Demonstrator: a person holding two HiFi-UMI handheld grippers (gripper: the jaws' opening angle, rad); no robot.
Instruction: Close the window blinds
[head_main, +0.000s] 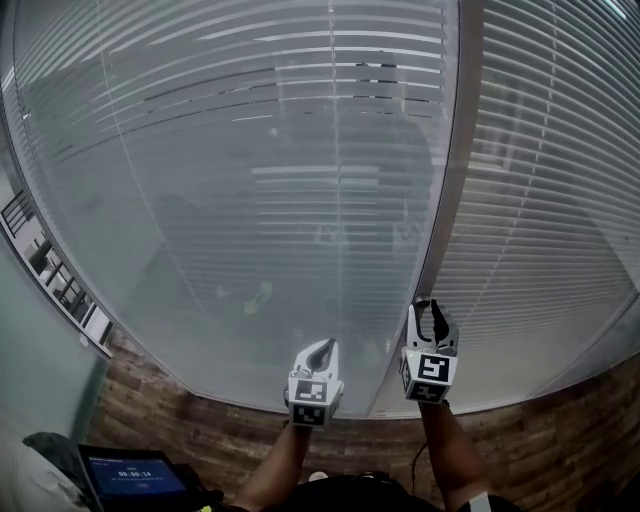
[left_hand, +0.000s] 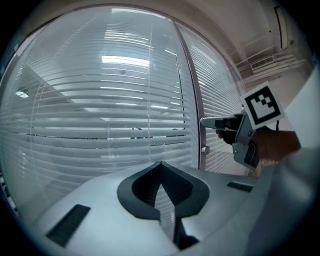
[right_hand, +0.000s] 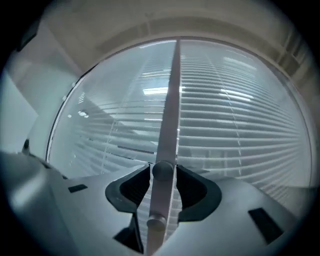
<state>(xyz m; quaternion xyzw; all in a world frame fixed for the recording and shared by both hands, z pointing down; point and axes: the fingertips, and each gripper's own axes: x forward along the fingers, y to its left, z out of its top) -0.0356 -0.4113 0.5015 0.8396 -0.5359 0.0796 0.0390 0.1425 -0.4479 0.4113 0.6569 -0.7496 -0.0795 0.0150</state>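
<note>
Your right tongs (head_main: 431, 310) stand spread around the knob (right_hand: 162, 171) on the upright post (right_hand: 171, 95). Your left tongs (left_hand: 160, 165) are pressed together, empty. The blinds (head_main: 250, 140) hang ahead, slats running level.

A tablet (head_main: 125, 478) is running off the bottom edge, its screen text too small to read. Through the blinds (head_main: 250, 150), a pale green thing (head_main: 258, 297) is showing too blurred to name. The right gripper (right_hand: 163, 173) is flanking a knob (right_hand: 162, 169) too closely to judge contact. A second knob (right_hand: 156, 221) is blurring below.
</note>
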